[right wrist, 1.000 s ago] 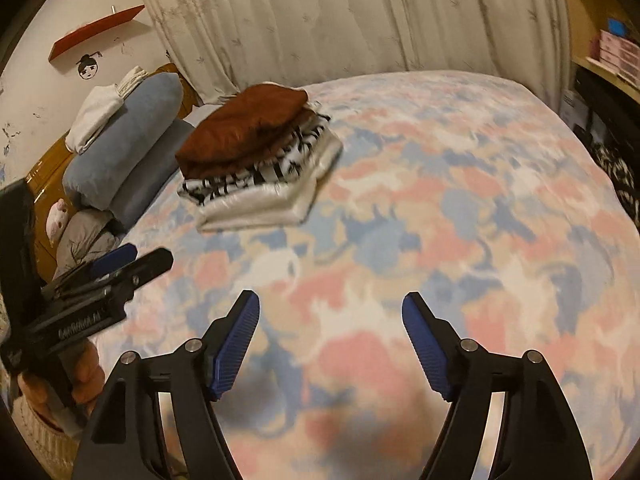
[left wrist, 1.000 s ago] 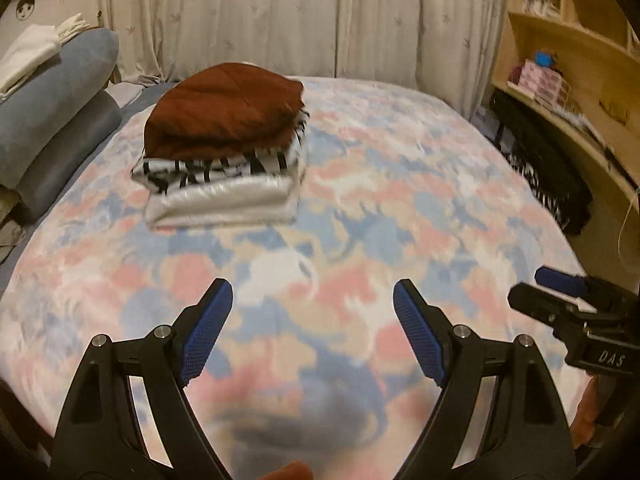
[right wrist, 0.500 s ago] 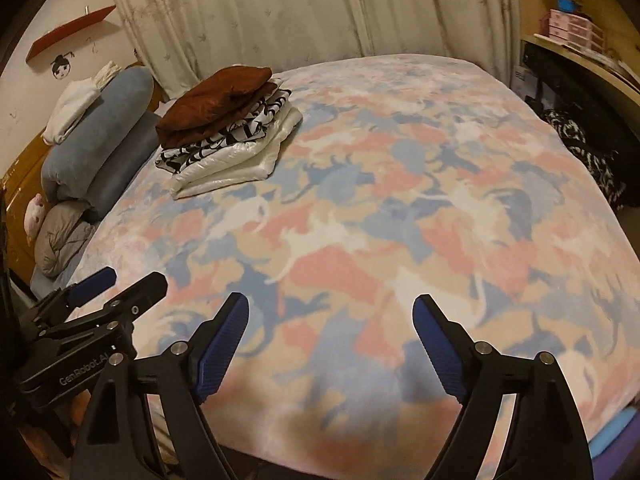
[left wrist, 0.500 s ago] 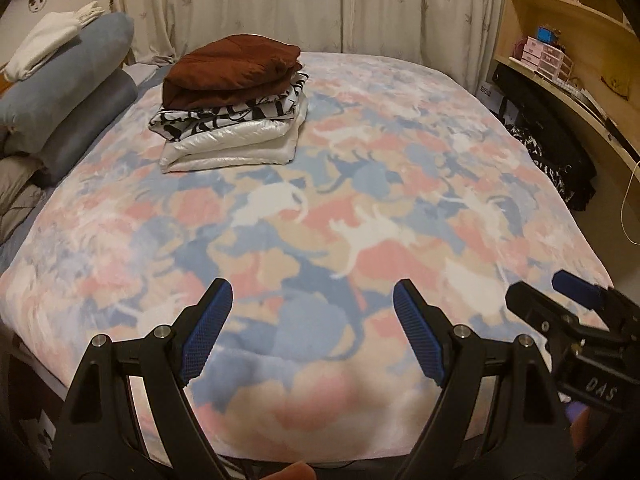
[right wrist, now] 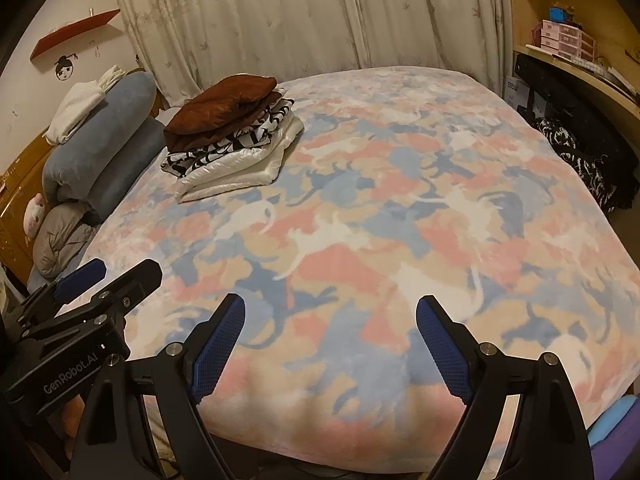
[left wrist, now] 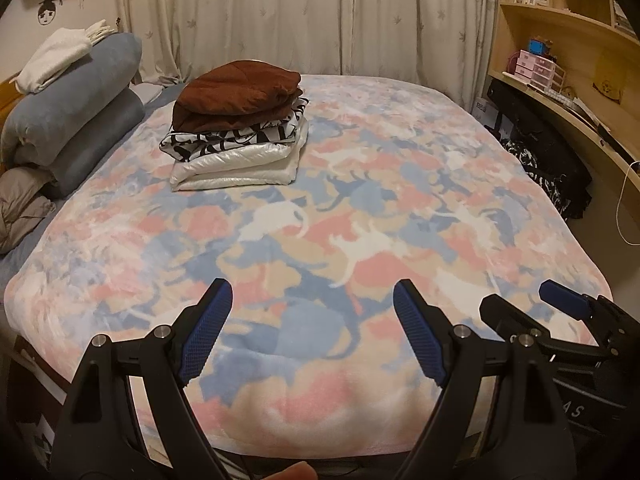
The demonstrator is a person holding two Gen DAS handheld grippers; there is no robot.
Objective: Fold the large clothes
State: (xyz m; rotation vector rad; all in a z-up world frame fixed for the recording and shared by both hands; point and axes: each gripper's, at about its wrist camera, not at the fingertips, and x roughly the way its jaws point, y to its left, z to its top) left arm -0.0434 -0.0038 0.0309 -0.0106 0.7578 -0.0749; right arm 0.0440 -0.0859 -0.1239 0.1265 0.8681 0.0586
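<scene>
While both tools hang over the near edge of the bed (left wrist: pixel 460 184), we have nothing in either one. Left gripper (left wrist: pixel 308 328) – jaws spread wide, only blanket (left wrist: pixel 280 280) visible between the blue pads (left wrist: pixel 204 328). Right gripper (right wrist: pixel 330 344) – same, jaws far apart and empty; it also shows at 4 o'clock in the left view, and the left one shows at 8 o'clock in the right view.

Stack of folded clothes (left wrist: pixel 240 132) sits at 11 o'clock on the bed in both views, well apart from both tools. Top layer is a brown garment (left wrist: pixel 240 92), under it a black-and-white patterned piece (left wrist: pixel 236 140), at the bottom a white glossy item (left wrist: pixel 240 166). Stack looks square enough, brown layer slightly bulged.

At 9 o'clock from the stack: rolled blue bedding (left wrist: pixel 76 108) with a white cloth (left wrist: pixel 56 58) on top. Curtain (left wrist: pixel 304 16) at 12 o'clock behind the bed, wooden shelves (left wrist: pixel 568 44) at 2 o'clock, dark patterned fabric (left wrist: pixel 544 176) hanging beside the bed's right edge.
</scene>
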